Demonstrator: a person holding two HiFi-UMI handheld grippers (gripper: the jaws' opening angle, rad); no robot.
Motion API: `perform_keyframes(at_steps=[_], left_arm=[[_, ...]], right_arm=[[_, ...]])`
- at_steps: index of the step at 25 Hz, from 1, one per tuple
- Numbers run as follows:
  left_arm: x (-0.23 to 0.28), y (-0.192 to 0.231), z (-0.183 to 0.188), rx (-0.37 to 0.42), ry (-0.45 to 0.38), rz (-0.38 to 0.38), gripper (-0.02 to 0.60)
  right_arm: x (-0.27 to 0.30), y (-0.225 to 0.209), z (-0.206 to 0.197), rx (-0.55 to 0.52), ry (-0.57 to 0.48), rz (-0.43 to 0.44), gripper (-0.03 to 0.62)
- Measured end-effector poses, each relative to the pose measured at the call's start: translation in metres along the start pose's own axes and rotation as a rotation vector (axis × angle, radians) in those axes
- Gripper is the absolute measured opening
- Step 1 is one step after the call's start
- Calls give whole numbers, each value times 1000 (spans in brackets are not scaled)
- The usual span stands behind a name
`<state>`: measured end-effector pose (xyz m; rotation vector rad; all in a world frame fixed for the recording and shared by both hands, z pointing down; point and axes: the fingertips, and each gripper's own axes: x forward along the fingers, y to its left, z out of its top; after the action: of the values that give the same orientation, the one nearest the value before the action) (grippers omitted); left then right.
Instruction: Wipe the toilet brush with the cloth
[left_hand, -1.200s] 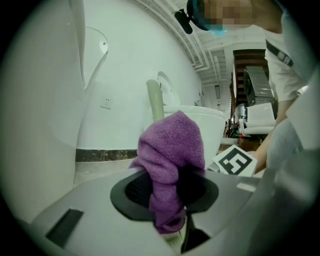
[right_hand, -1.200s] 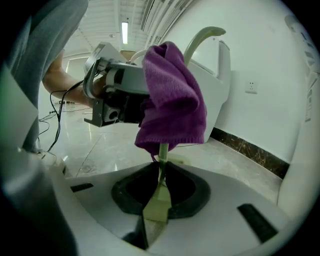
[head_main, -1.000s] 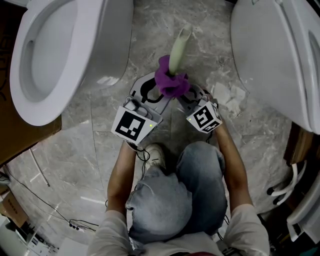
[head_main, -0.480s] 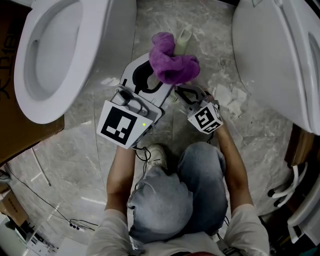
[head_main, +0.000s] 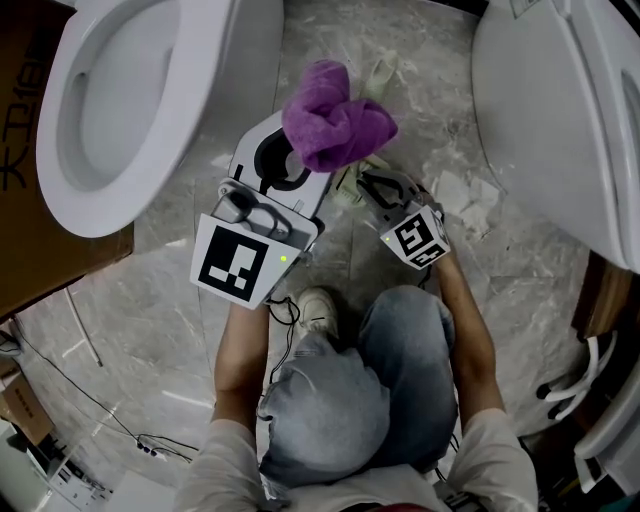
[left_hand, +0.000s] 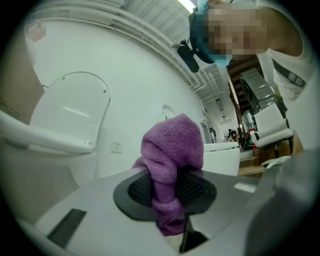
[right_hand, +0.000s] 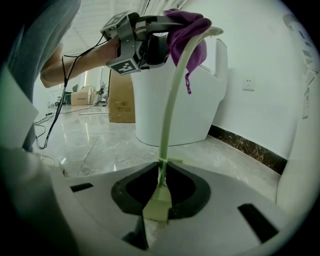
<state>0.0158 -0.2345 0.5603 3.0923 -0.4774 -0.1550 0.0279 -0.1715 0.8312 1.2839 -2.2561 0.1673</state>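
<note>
Crouching on marble floor (head_main: 160, 300) between left toilet (head_main: 130, 90) and right toilet (head_main: 560, 110), both white, with knees in jeans (head_main: 350, 400) at bottom of head view

Clamping purple cloth (left_hand: 172, 145) in left tool (left_hand: 167, 192): closed tight on a fold with the pads, bulk bunched above the jaws, short tail hanging below

Gripping pale green toilet brush (right_hand: 167, 115) in right tool (right_hand: 160, 195) by its flat end, pinched between the pads; easing those jaws open at this moment, with the brush end between them and in contact on both sides

Holding right tool low, close to the knees, and left tool higher, out in front

Aiming the thin brush stem up from right tool to a bend at the top, right beside the cloth; can't tell whether touching there

In head view, covering the stem's middle with the cloth, leaving only the far tip and a short stretch by right tool visible

Also seeing cardboard box (head_main: 30, 230) at left edge beside left toilet, cables (head_main: 90, 395) on the floor, scraps of white paper (head_main: 465, 190) near right toilet
</note>
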Motion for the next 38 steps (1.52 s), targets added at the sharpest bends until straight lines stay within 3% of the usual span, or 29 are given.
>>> perform_keyframes(at_steps=[6, 10, 18, 33, 38], left_arm=[[-21, 2, -24, 3, 50, 46, 91], [-35, 2, -44, -8, 84, 75, 91], [-60, -2, -82, -31, 133, 124, 90], [-72, -14, -135, -47, 205, 151, 90], [-72, -16, -143, -54, 214, 146, 90]], right_arm=[[-3, 1, 2, 44, -8, -17, 49], [-5, 8, 3, 60, -17, 0, 94], [-21, 3, 17, 96, -88, -44, 116], [-63, -24, 39, 214, -218, -174, 4], [-67, -23, 43, 214, -216, -179, -2]])
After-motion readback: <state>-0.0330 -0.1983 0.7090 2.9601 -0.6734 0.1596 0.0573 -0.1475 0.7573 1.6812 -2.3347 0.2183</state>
